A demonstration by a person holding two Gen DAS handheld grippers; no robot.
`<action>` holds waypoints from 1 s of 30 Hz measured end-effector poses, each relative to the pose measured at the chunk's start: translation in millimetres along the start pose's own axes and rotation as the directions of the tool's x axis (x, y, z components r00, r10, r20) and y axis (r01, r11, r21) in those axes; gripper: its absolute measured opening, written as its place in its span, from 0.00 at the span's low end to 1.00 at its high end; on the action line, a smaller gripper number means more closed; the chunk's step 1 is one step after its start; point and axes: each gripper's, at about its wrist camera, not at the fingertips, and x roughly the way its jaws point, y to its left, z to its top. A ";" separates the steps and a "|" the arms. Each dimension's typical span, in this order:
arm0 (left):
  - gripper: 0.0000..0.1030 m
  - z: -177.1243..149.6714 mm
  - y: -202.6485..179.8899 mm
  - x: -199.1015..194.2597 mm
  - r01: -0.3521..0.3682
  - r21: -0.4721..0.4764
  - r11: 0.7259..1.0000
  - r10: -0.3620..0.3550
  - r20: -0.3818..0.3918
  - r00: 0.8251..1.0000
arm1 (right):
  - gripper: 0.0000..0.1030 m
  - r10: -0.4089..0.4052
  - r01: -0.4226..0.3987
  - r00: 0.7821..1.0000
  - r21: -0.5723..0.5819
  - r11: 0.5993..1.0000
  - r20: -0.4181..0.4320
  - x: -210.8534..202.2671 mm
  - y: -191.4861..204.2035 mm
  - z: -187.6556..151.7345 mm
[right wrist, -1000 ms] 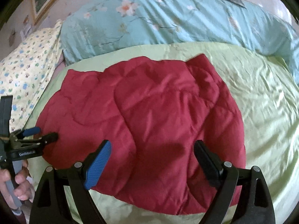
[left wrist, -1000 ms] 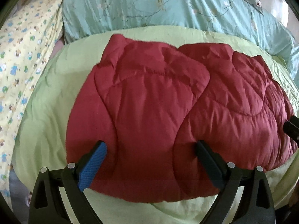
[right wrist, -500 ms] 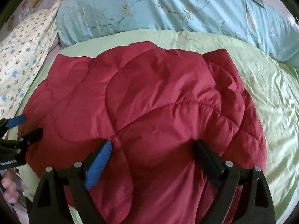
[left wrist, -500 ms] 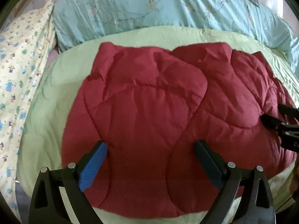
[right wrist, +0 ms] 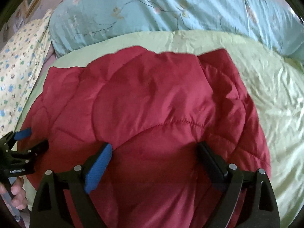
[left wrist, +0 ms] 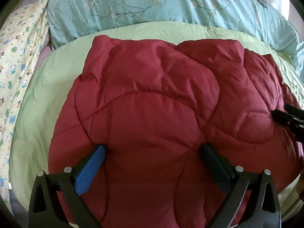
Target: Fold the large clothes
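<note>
A dark red quilted jacket [left wrist: 152,114] lies spread on a pale green bedsheet [left wrist: 38,114] and fills the centre of both wrist views. In the left wrist view its far edge runs across the upper middle of the frame, with a notch near the top centre where two padded halves meet; its left edge curves down the frame's left-centre, leaving a broad strip of green sheet bare beside it. The near edge drops out of sight at the bottom of the frame, under the left gripper [left wrist: 152,163]. That gripper's fingers stand wide apart over the padding, blue pad on the left, and clamp nothing.

In the right wrist view the jacket [right wrist: 152,104] ends along a rumpled right edge, and the green sheet [right wrist: 275,104] lies bare across the whole right side of the frame. The right gripper [right wrist: 153,157] also has its fingers spread wide above the fabric, holding nothing. The left gripper [right wrist: 28,140] shows at the lower left of this frame, at the jacket's left margin, fingers parted.

A light blue floral duvet [right wrist: 171,9] is banked along the top of both frames, just behind the sheet. A yellow patterned cloth [left wrist: 17,66] hangs at the left.
</note>
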 end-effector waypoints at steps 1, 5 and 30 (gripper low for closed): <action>1.00 0.3 0.1 1.0 0.002 0.000 1.000 -0.002 -0.001 1.000 | 0.89 0.007 -0.007 1.000 0.007 1.000 0.002 1.3 -1.9 -0.4; 1.00 -0.2 0.0 3.9 0.000 -0.002 1.000 0.000 -0.004 1.000 | 0.89 0.007 -0.007 1.000 0.007 1.000 -0.001 4.1 -2.5 -1.3; 0.99 -12.8 0.4 -19.9 0.009 -0.017 1.000 -0.009 0.016 1.000 | 0.91 -0.012 0.012 1.000 -0.023 1.000 0.012 0.8 -5.0 -11.1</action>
